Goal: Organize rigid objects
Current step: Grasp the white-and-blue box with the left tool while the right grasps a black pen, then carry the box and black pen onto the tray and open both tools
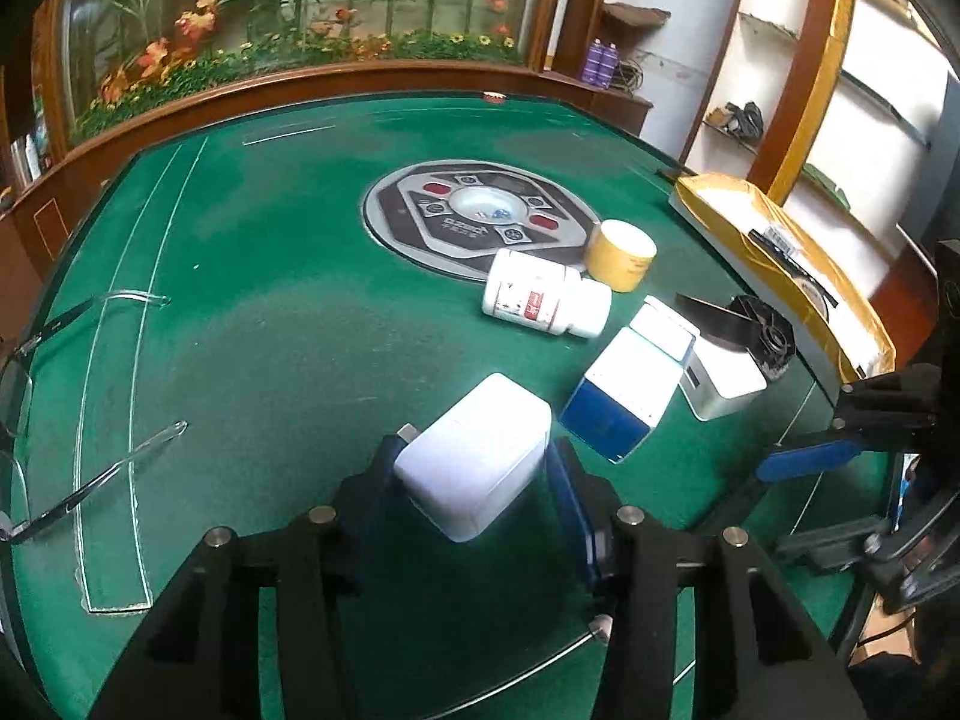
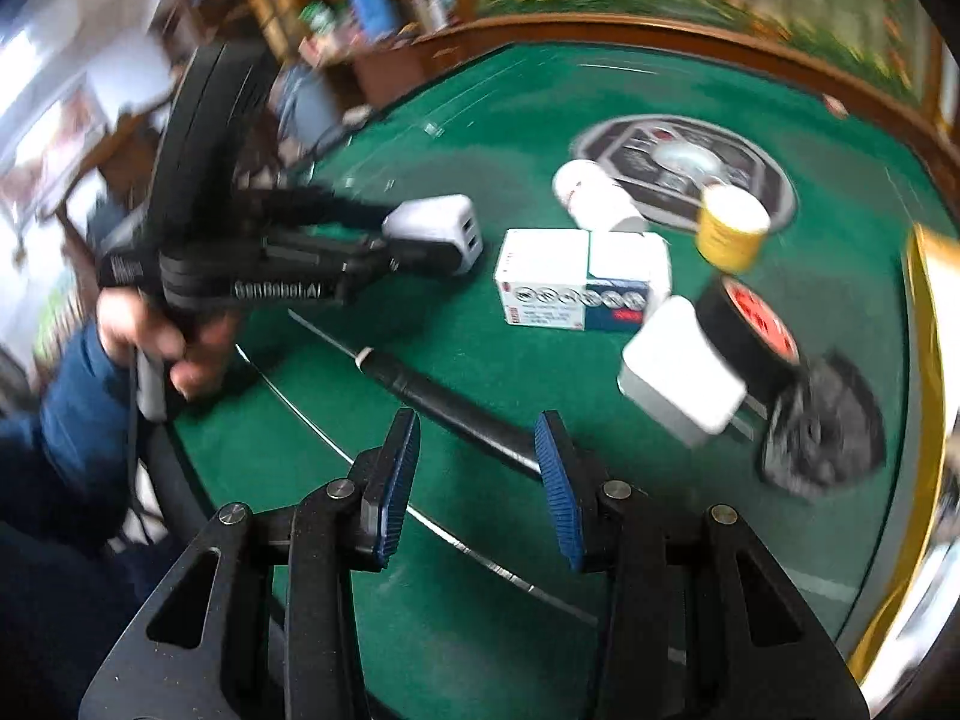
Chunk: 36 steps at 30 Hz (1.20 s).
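Charger (image 1: 474,456), a white cube, is gripped between the pads of the left gripper (image 1: 474,480) over the green table (image 1: 240,330); in the left view, bottle (image 1: 543,300), yellow cup (image 1: 621,252), blue-white box (image 1: 624,399) and a second white cube (image 1: 723,375) are seen scattered, so little appears sorted yet.

From the right view, the right gripper (image 2: 480,480) is seen released and empty above a black pen (image 2: 456,408); tape roll (image 2: 753,324) and box (image 2: 576,279) lie unsorted; most work is judged left.
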{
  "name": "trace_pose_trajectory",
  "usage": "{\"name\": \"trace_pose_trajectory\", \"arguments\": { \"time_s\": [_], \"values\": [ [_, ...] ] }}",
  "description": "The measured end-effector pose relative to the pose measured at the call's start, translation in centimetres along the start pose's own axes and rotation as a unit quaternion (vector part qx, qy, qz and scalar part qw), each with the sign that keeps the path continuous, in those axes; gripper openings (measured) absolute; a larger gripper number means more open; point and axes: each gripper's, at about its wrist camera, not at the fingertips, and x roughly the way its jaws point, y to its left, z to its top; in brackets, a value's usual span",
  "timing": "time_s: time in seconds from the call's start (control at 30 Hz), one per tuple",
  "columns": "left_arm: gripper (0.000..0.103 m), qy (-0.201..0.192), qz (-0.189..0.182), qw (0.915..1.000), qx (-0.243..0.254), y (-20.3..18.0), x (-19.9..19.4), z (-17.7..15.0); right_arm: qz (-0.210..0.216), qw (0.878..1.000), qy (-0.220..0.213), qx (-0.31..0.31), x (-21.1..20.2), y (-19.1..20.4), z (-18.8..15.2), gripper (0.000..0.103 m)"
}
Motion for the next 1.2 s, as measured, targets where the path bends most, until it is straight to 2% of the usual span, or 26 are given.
{"name": "trace_pose_trajectory", "arguments": {
  "time_s": [0.1,0.2,0.23,0.3,0.33,0.37,0.53,0.67,0.93,1.03,1.2],
  "values": [
    [0.049,-0.001,-0.003,1.0000,-0.001,0.0,0.0,0.0,-0.024,0.998,0.030,-0.055,1.4,0.6,0.6,0.041],
    [0.049,-0.003,-0.007,0.9999,-0.007,0.3,0.0,0.1,-0.027,0.994,0.062,-0.087,2.8,0.9,0.3,0.041],
    [0.049,-0.003,-0.008,0.9999,-0.008,0.4,0.0,0.1,-0.034,0.993,0.058,-0.095,2.8,1.2,0.0,0.041],
    [0.049,-0.003,-0.009,0.9999,-0.010,0.5,0.0,0.1,-0.036,0.993,0.059,-0.099,2.6,1.8,-0.6,0.026],
    [0.049,-0.003,-0.009,0.9999,-0.009,0.4,0.0,0.1,-0.035,0.993,0.059,-0.097,2.5,2.1,-0.8,0.017],
    [0.049,-0.003,-0.009,0.9999,-0.008,0.3,0.0,0.1,-0.031,0.994,0.057,-0.088,2.4,2.5,-1.1,0.015],
    [0.049,-0.004,-0.009,0.9999,-0.004,0.2,0.0,0.0,-0.050,0.998,0.033,-0.032,2.3,2.9,-1.5,0.015],
    [0.049,-0.005,-0.008,0.9999,-0.007,0.2,-0.1,-0.1,-0.039,0.999,0.017,0.010,1.9,2.1,-1.9,0.015],
    [0.049,-0.008,-0.009,0.9998,-0.017,0.4,-0.2,0.0,-0.035,0.999,0.000,0.036,1.8,2.0,-2.2,0.016],
    [0.049,-0.012,-0.008,0.9997,-0.019,0.4,-0.4,0.0,-0.059,0.998,-0.008,0.025,1.7,2.9,-2.4,0.015],
    [0.049,-0.025,-0.015,0.9993,-0.025,0.5,-1.0,0.1,-0.037,0.998,-0.032,0.049,1.0,2.7,-2.4,0.015]
  ]
}}
